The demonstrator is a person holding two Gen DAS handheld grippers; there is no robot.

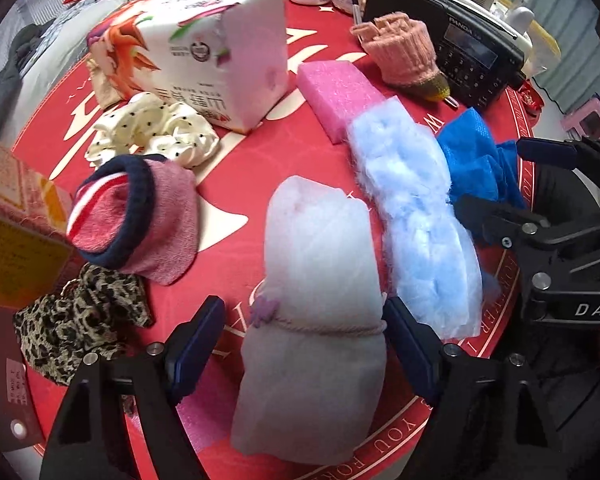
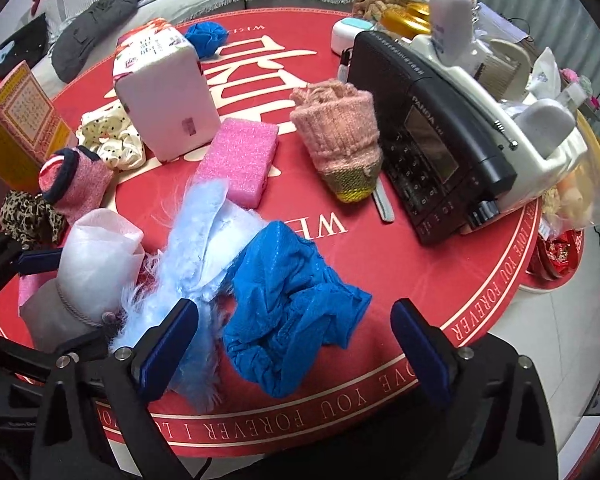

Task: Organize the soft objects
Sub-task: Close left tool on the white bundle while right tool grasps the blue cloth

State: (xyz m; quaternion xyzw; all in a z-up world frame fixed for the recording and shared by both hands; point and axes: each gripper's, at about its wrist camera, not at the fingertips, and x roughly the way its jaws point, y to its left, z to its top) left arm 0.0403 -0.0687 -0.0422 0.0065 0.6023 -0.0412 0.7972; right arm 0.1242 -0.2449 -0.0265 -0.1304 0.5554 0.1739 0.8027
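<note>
Red cloth [image 2: 400, 264] with cream lettering covers the round table, and the soft things lie scattered over it. Nearest the front edge, a white gauze pouch [image 1: 316, 320] tied with a pink cord sits between the fingers of the left gripper [image 1: 304, 340]; its jaws stand wide, the right pad looks to touch the pouch at the cord and the left pad is just clear of it, so nothing is gripped. Just beside the pouch lies a fluffy pale blue piece [image 1: 416, 216], and against that a crumpled blue net [image 2: 288, 312]. The right gripper [image 2: 296, 344] hovers over the net with its jaws spread wide, the left pad over the fluffy piece, the right pad apart from the net over bare cloth; it holds nothing. Behind the fluffy piece a pink sponge [image 2: 236, 160] lies flat, touching its far end. A pink knitted glove [image 2: 340, 140] leans beside a black radio [image 2: 432, 148]. Further left stands a tissue pack [image 1: 196, 56], with a cream dotted scrunchie [image 1: 152, 132] at its foot. A pink sock with a navy cuff [image 1: 136, 220] lies near the scrunchie, and a leopard scrunchie [image 1: 76, 320] sits just beside the sock at the table's left edge. A second blue net ball [image 2: 206, 38] rests behind the tissue pack, well apart from the rest
</note>
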